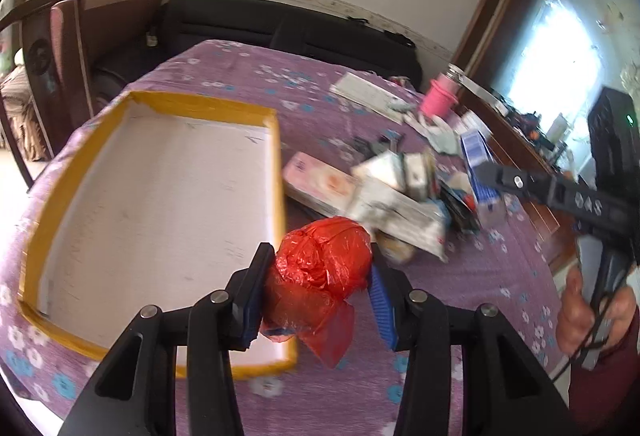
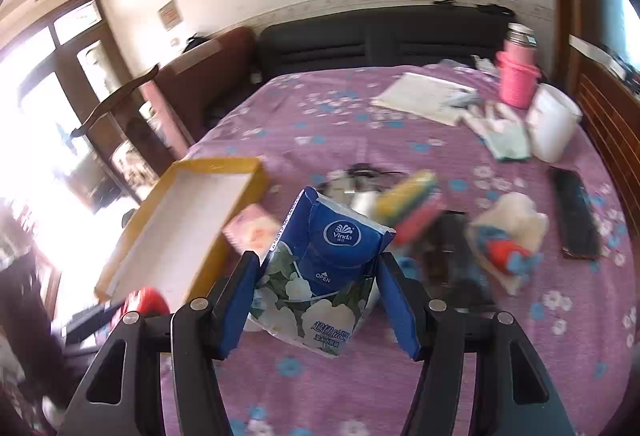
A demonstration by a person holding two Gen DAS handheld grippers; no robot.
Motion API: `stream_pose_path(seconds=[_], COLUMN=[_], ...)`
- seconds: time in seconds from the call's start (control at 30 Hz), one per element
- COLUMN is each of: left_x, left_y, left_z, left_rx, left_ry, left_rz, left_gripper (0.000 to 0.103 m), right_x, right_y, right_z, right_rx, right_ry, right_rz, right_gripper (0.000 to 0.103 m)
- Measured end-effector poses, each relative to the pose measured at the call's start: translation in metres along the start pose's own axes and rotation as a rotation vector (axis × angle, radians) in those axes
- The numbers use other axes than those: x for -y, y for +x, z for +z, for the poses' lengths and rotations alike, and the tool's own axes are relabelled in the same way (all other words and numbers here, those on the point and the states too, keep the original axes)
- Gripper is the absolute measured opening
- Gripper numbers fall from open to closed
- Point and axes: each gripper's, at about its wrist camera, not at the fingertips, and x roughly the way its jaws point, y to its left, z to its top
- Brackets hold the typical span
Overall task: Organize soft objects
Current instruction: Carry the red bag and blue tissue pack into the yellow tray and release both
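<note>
- Left gripper (image 1: pixel 316 296) is partly closed, its blue pads clamping a red bag (image 1: pixel 320 268) lifted off the bed (image 1: pixel 400 388), at the near right corner of the tray (image 1: pixel 80 155).
- Right gripper (image 2: pixel 316 300) is about half closed, pads pressing both sides of a blue tissue pack (image 2: pixel 320 268), held above the bed just right of the tray.
- Tray, yellow-rimmed with a white floor, lies on the purple flowered bed; it looks bare inside.
- Right of the tray sits a blurred heap: a pink pack (image 1: pixel 320 183), white boxes (image 1: pixel 392 195), a yellow and pink thing (image 2: pixel 412 203), a white plush toy (image 2: pixel 508 236).
- Beyond the heap, a black remote (image 2: pixel 576 215) lies at the bed's right edge.
- Farthest from the tray: a white sheet (image 2: pixel 420 95), a pink cup (image 2: pixel 516 79), a white tub (image 2: pixel 552 123), then the dark headboard (image 2: pixel 380 35).
- A hand (image 1: pixel 592 316) grips the right gripper's handle in the left view.
</note>
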Motion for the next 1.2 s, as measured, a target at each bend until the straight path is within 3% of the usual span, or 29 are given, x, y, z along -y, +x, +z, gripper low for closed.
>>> stream_pose_path(seconds=[0.2, 0.37, 0.5, 0.73, 0.83, 1.07, 1.13, 1.2], left_x=[-0.044, -0.087, -0.125, -0.159, -0.163, -0.168, -0.166, -0.163], left_y=[0.013, 0.048, 0.095, 0.141, 0.150, 0.151, 0.148, 0.142], left_z=[0.047, 0.086, 0.108, 0.117, 0.117, 0.117, 0.118, 0.116], left_rx=[0.010, -0.028, -0.104, -0.132, -0.126, -0.108, -0.104, -0.104], left_ry=[0.007, -0.080, -0.207, -0.317, -0.338, -0.374, -0.366, -0.362], left_rz=[0.096, 0.087, 0.048, 0.021, 0.019, 0.033, 0.040, 0.051], left_gripper=[0.045, 0.044, 0.044, 0.044, 0.048, 0.071, 0.072, 0.072], right_x=[-0.057, -0.089, -0.101, -0.106, -0.106, -0.103, -0.104, -0.101], right_y=[0.043, 0.096, 0.146, 0.217, 0.232, 0.235, 0.225, 0.213], right_z=[0.018, 0.043, 0.063, 0.082, 0.085, 0.089, 0.091, 0.092], right_rx=[-0.054, -0.110, -0.168, -0.224, -0.237, -0.201, -0.172, -0.152], right_ry=[-0.059, -0.052, 0.007, 0.051, 0.049, 0.039, 0.027, 0.034], right_rz=[0.095, 0.159, 0.193, 0.141, 0.119, 0.075, 0.055, 0.056], right_gripper=[0.065, 0.065, 0.065, 0.065, 0.066, 0.072, 0.079, 0.079])
